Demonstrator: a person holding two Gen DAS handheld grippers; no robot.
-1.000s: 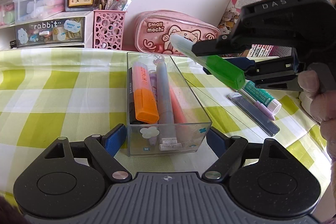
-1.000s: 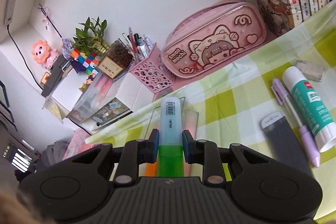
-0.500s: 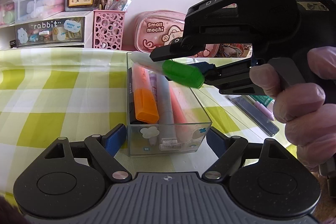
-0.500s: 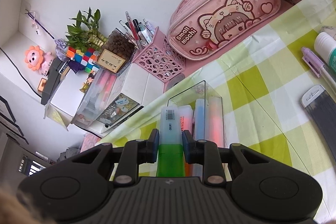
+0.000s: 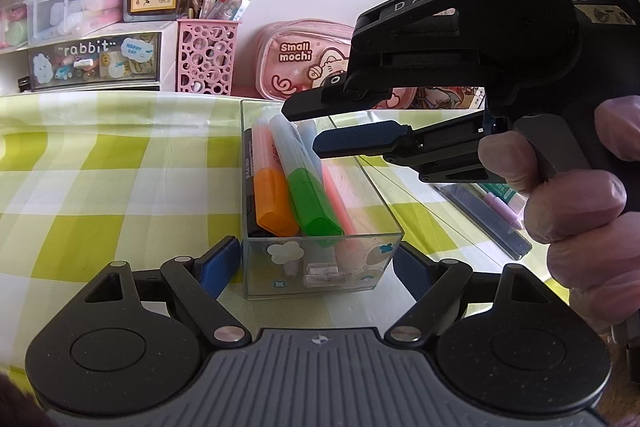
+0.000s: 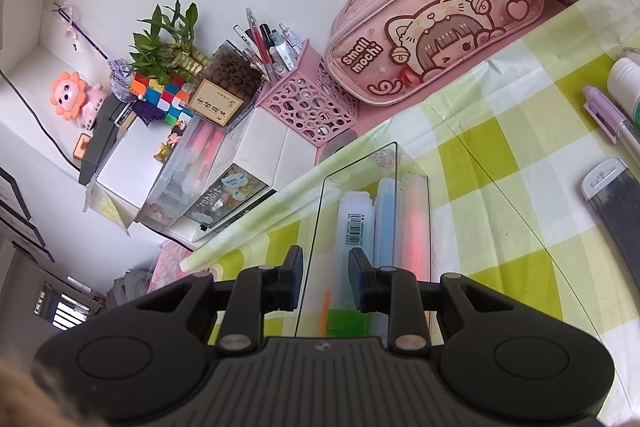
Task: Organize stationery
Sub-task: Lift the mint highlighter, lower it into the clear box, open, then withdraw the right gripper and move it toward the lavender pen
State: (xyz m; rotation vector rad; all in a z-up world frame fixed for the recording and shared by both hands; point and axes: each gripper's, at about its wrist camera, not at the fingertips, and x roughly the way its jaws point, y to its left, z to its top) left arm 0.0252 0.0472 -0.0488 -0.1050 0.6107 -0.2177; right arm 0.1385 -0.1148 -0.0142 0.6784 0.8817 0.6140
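My left gripper (image 5: 316, 261) clamps the clear rectangular plastic box (image 5: 320, 239) by its near end, blue pads flat against both side walls, pinning it on the green-and-white checked tablecloth (image 5: 100, 187). My right gripper (image 6: 325, 279) hangs above the box with jaws apart and nothing between them; the green-capped highlighter with the pale translucent barrel (image 5: 310, 195) lies inside, slanted across the orange-capped one (image 5: 274, 201) and its pink neighbour. To do this step well, I'd say lift the right gripper straight up, clear of the box wall (that thin rim looks easy to snag), while the left keeps its squeeze. Next targets, I judge: the lilac pen (image 6: 610, 125) and white glue stick (image 6: 626, 83) lying on the cloth.
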